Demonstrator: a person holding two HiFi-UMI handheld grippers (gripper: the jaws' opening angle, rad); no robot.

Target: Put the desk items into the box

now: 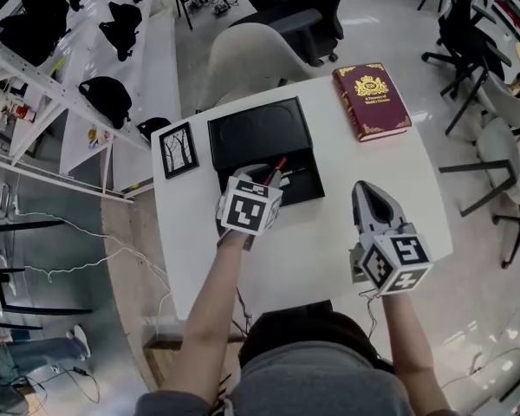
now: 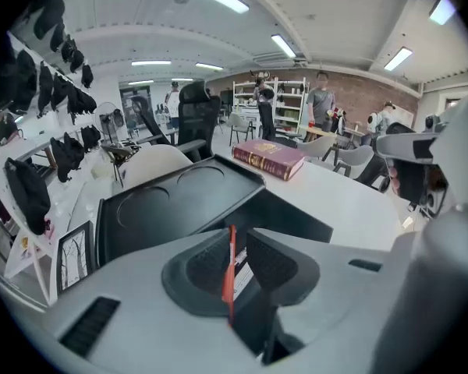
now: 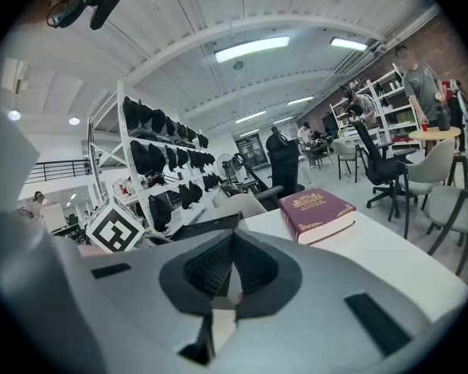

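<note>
A black box (image 1: pixel 258 133) lies open on the white table (image 1: pixel 329 241), its lid folded back. My left gripper (image 1: pixel 273 178) hovers over the box's front compartment. A thin red pen (image 2: pixel 231 275) stands between its jaws, resting against the left pad (image 2: pixel 207 267). A gap shows on the pen's right side, so this gripper is open. The pen's tip (image 1: pixel 280 164) pokes out above the box. My right gripper (image 1: pixel 370 199) rests over bare table to the right, shut and empty, its pads (image 3: pixel 218 267) meeting. A maroon book (image 1: pixel 371 100) lies at the far right corner. A small framed picture (image 1: pixel 178 150) sits left of the box.
A white chair (image 1: pixel 243 59) stands behind the table. White shelving with black bags (image 1: pixel 108 98) runs along the left. Black office chairs (image 1: pixel 464 33) and a grey chair (image 1: pixel 503 146) stand to the right. People stand far back in the room (image 2: pixel 321 104).
</note>
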